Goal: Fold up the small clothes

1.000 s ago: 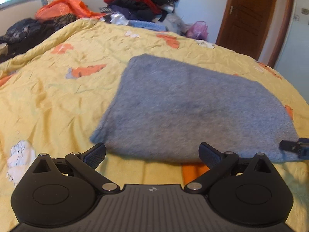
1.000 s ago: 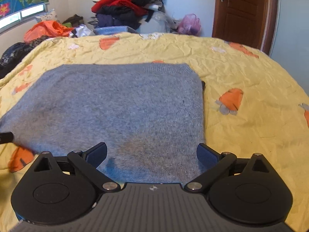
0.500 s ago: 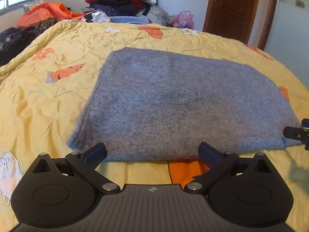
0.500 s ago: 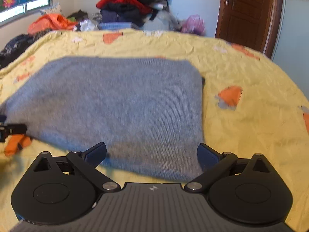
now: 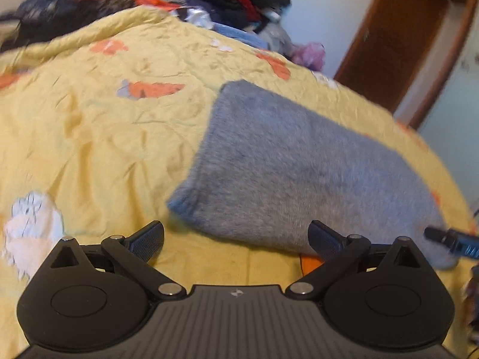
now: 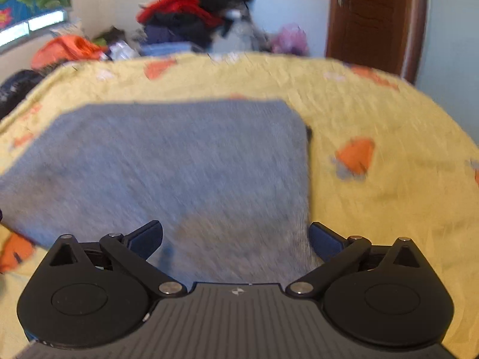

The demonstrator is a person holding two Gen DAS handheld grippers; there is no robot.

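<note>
A grey knit garment lies folded flat on the yellow bedspread. My left gripper is open and empty, just before the garment's near edge, by its near left corner. My right gripper is open and empty, low over the near right part of the same garment. A fingertip of the right gripper shows at the right edge of the left wrist view. Both views are motion-blurred.
A heap of red, black and dark clothes is piled beyond the bed's far edge, with an orange cloth to the left. A brown door stands at the back right. The bedspread extends right of the garment.
The left wrist view has swung left, so the garment now sits right of centre. The right gripper has moved in closer over the garment's near right part. Both stay open.
</note>
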